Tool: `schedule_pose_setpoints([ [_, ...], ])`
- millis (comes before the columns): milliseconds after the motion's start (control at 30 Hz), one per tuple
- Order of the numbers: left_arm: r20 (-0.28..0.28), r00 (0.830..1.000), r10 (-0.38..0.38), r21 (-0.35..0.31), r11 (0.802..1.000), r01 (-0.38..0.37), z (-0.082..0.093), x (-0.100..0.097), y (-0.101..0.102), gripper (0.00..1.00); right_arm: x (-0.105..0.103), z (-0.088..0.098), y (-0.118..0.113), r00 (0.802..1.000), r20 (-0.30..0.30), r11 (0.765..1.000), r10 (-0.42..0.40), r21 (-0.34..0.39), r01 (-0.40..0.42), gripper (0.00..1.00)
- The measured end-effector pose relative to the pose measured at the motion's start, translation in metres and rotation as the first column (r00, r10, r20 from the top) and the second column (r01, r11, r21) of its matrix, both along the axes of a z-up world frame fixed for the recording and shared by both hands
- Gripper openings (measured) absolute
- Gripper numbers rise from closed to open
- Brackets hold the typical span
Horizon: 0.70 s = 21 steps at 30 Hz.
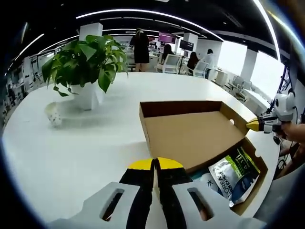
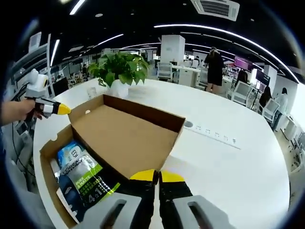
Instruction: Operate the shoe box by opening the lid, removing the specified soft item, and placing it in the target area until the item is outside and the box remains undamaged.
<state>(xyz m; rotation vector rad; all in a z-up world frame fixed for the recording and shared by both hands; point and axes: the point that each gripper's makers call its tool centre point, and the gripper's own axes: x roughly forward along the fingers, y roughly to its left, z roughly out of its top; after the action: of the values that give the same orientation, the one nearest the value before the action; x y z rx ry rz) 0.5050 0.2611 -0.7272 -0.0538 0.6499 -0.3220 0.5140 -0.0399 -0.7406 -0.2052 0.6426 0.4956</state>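
Left gripper view: the left gripper sits at bottom centre, jaws pressed together with nothing between them. The shoe box lies open at centre right on the white table, its lid folded back flat. A soft packet rests inside the box, lower right. A potted plant stands upper left, a small cup beside it.

Right gripper view: the right gripper is at bottom centre, jaws closed and empty, yellow tips touching the lid's near edge. The packet lies in the box at lower left
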Motion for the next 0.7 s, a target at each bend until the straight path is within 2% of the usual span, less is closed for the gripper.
schedule_pose_setpoints([
  [700,-0.025,0.999,0.02,-0.024,0.999,-0.021,-0.01,0.012,0.001,0.0,0.01,-0.011,0.0,0.999,-0.041,0.999,0.017,-0.032,-0.018,0.0],
])
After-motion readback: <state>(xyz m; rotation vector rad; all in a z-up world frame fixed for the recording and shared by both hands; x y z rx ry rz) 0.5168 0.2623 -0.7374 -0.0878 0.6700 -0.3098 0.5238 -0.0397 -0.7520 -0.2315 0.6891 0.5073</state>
